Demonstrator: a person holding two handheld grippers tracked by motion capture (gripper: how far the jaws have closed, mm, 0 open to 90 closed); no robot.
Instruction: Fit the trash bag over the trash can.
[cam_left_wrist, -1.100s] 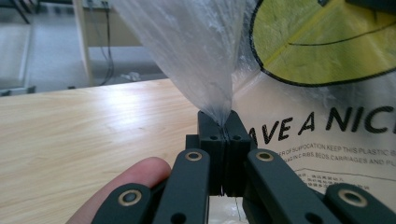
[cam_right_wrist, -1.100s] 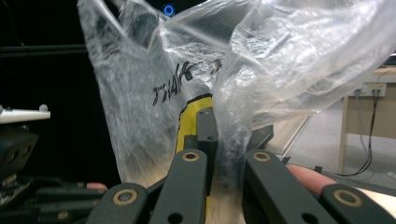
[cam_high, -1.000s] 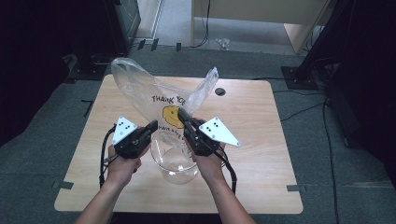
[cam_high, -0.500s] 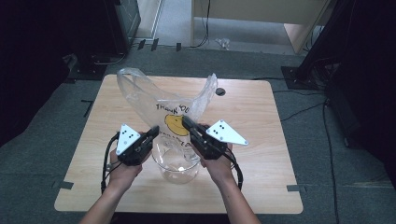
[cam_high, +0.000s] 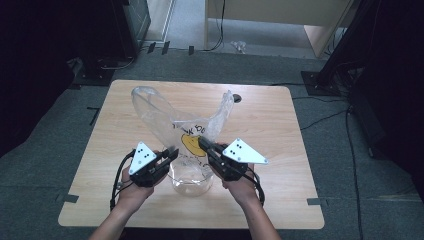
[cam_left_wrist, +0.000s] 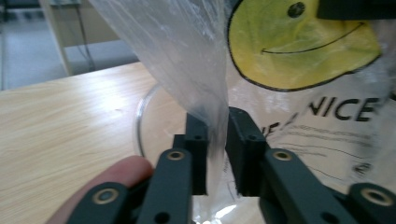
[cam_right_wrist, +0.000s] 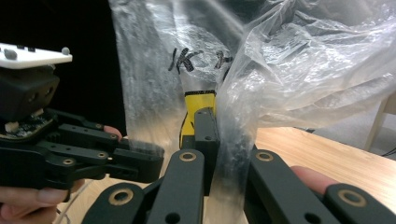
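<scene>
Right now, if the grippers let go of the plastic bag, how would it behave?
The plastic bag is thin and crinkled, so it would probably sag over the glass bowl. It looks very light and likely slippery between the left gripper pads.

The left gripper (cam_left_wrist: 217, 154) has just been opening its jaws, a fold of the clear plastic bag (cam_left_wrist: 187, 60) between them. The bag's yellow smiley face (cam_left_wrist: 299, 42) sits above the jaws, the glass bowl's rim (cam_left_wrist: 138, 121) just left of them.

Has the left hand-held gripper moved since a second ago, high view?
Yes. The left hand-held gripper has moved toward the table's near edge, lowering the plastic bag.
</scene>
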